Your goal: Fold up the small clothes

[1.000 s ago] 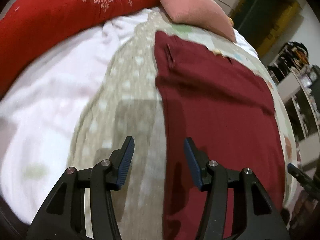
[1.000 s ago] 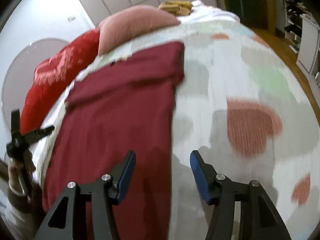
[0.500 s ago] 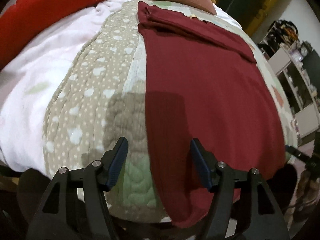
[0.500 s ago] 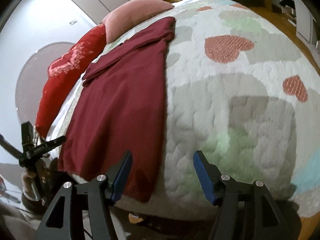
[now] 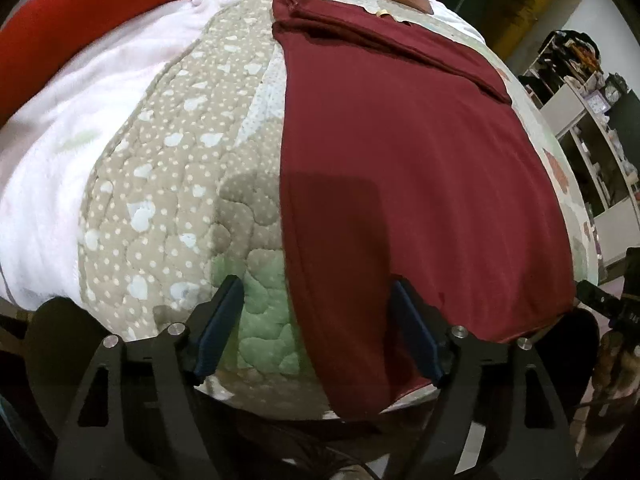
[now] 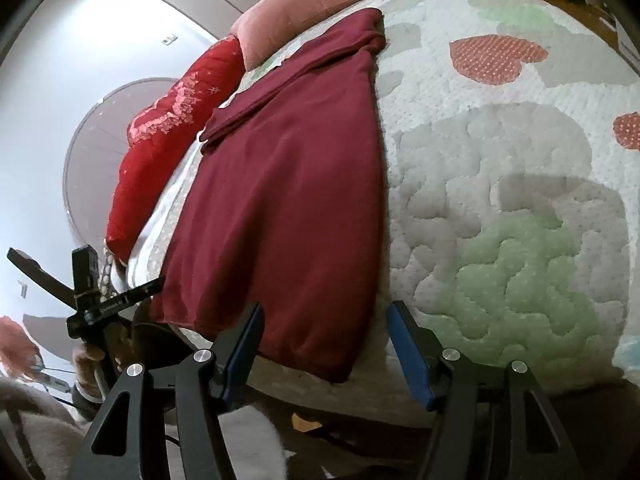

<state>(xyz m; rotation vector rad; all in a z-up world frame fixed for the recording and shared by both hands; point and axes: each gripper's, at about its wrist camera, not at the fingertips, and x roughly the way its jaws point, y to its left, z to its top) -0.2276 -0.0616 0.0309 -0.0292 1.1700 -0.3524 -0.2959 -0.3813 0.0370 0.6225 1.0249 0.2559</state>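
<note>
A dark red garment lies spread flat on the quilted bedspread, its far end folded over and its near hem hanging over the bed's edge. My left gripper hovers over the near left corner of the hem. Its jaws are opening, the cloth edge lies below the gap, and the pads do not touch it. In the right wrist view the same garment runs away from my right gripper, which stands open above the near right corner of the hem, gripping nothing. Each gripper shows at the edge of the other's view.
A red embroidered bolster and a pink pillow lie at the bed's far end. A white fleecy blanket covers the bed's left side. Shelving stands beyond the right side. The bed's near edge drops off just under both grippers.
Both grippers have drawn back from the garment's middle to the near hem at the bed's edge. Both jaws stand wider, the left one most. The garment has stayed flat.
</note>
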